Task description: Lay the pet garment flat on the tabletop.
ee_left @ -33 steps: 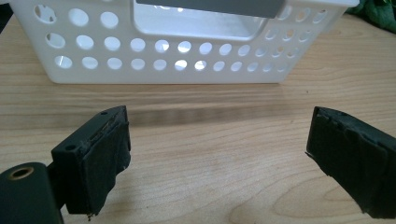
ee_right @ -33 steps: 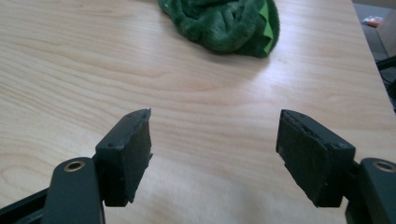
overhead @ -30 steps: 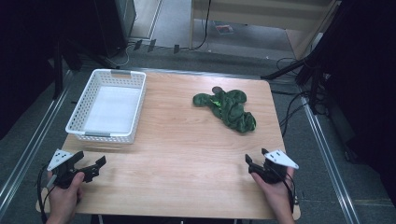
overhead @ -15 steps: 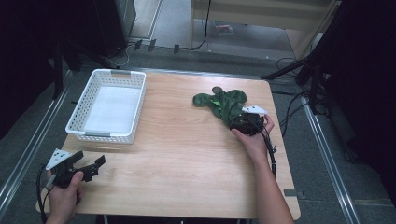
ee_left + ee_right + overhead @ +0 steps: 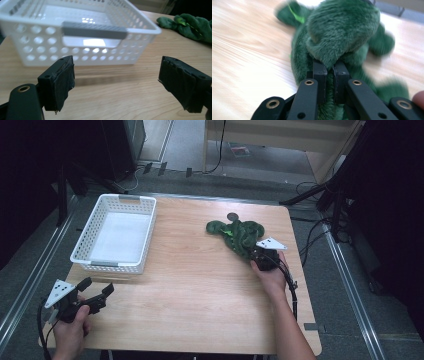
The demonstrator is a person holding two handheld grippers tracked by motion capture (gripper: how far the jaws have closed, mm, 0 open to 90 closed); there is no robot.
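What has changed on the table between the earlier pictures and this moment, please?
The right claw travelled forward from the table's near right edge to the green plush toy and closed on it. The left claw stayed open near the front left corner, and the white basket did not move.

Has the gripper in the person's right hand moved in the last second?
Yes. The right gripper has gone from the table's near right edge forward to the green plush toy, and its jaws are now shut on the toy's fur.
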